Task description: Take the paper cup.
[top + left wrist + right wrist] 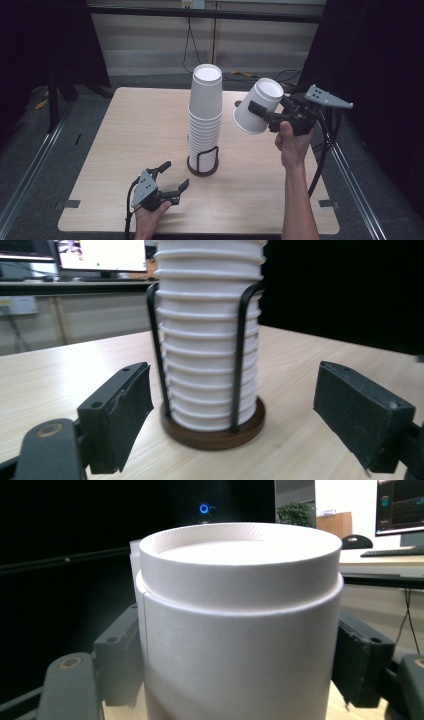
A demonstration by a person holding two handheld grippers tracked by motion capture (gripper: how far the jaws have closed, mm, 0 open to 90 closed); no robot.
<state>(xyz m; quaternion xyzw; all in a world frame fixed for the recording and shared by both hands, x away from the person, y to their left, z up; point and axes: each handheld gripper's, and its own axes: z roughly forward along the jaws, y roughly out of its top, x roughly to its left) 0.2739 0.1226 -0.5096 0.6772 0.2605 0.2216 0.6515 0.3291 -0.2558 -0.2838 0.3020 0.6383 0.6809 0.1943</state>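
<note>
Held a white paper cup (257, 106) upside down and tilted, clamped between the jaws of the right gripper (264, 116), in the air at three o'clock from the cup stack (205, 120). Rested the left gripper (170, 176) low near the table (125, 150), at seven o'clock from the stack's wire holder (203, 162), jaws spread apart around nothing.

A single white paper cup (256, 106) hangs in the air right of centre, upside down and tilted, base up and away. Just left of it, a tall stack of upturned white cups (205, 115) stands upright in a black wire holder (203, 162) mid-table.
</note>
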